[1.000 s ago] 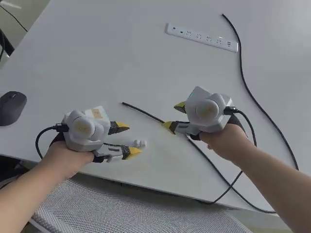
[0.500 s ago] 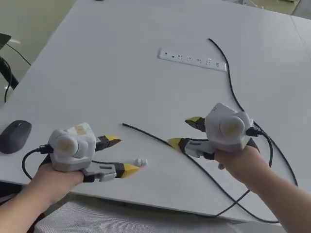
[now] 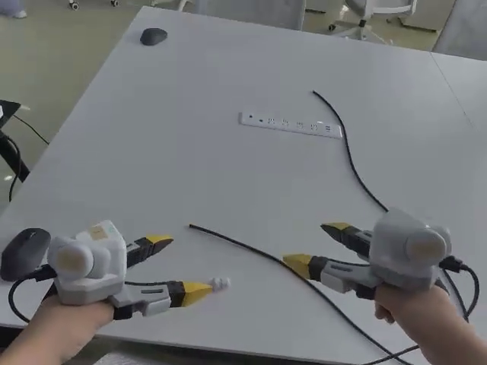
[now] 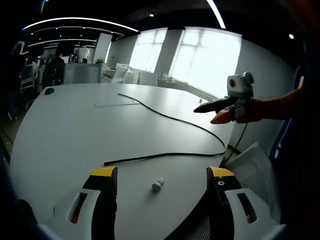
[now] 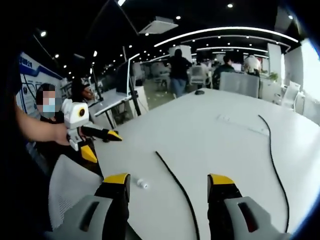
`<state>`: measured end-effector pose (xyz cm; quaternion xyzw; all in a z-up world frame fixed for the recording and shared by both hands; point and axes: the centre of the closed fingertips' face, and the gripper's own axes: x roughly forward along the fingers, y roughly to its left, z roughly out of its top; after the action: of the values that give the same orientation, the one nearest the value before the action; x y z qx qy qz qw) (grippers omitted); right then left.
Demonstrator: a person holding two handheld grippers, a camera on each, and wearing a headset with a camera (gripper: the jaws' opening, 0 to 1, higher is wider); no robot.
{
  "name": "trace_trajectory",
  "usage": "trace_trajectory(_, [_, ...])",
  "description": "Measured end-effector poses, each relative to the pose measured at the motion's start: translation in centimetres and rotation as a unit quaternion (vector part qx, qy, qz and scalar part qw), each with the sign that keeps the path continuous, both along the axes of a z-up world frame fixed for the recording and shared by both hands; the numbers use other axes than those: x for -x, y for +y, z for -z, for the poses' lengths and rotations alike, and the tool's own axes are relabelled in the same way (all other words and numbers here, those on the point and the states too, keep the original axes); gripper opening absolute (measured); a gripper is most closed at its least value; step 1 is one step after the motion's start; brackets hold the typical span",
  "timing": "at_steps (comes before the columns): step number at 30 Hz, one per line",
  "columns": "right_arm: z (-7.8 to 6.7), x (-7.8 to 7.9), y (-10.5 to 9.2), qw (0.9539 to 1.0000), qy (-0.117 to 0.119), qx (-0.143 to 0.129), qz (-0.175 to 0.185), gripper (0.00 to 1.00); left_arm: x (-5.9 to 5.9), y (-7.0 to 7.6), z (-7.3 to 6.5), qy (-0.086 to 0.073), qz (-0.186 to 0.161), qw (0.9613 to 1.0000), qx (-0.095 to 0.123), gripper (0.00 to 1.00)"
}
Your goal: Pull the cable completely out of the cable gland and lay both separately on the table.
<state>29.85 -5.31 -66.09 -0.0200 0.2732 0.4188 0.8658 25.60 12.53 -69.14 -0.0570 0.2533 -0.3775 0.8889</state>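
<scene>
Both grippers have drawn apart and back toward you. Left gripper (image 3: 183, 265) has its jaws spread and empty, and so does the right gripper (image 3: 312, 243). Gland (image 3: 221, 284) lies on the counter (image 3: 190, 152) just beside your left lower tip, with the cable (image 3: 236, 242) stretched out apart from it. Task looks done. Back off straight and don't nudge the gland, since it may roll.

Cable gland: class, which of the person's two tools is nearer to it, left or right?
Left. The cable gland lies on the table just off the lower yellow tip of the left tool. The right tool sits farther away, on the other side of the black cable.
</scene>
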Motion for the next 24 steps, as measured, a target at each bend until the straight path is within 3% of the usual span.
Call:
trace_trajectory(5, [0.6,1.8,-2.3,0.9994,0.014,-0.008,0.029,0.65,0.8,0.9,0.0,0.005,-0.006,1.0000,-0.002,0.78])
trace_trajectory(10, [1.5,3.4,-3.6,0.9988,0.023,-0.003,0.042,0.66,1.4,1.4,-0.6,0.008,-0.017,0.9998,0.010,0.81])
trace_trajectory(16, [2.4,5.0,-3.6,0.9993,0.018,0.023,0.024,0.69,2.1,1.4,-0.5,0.018,-0.013,0.9997,0.007,0.84])
trace_trajectory(20, [3.1,6.1,-3.5,0.9991,0.015,0.038,0.008,0.71,2.5,1.6,-0.3,0.024,-0.012,0.9996,-0.002,0.91])
trace_trajectory(24, [4.2,6.8,-3.5,0.9979,0.029,0.055,-0.016,0.77,2.7,1.9,-0.3,0.021,-0.010,0.9996,-0.015,0.95])
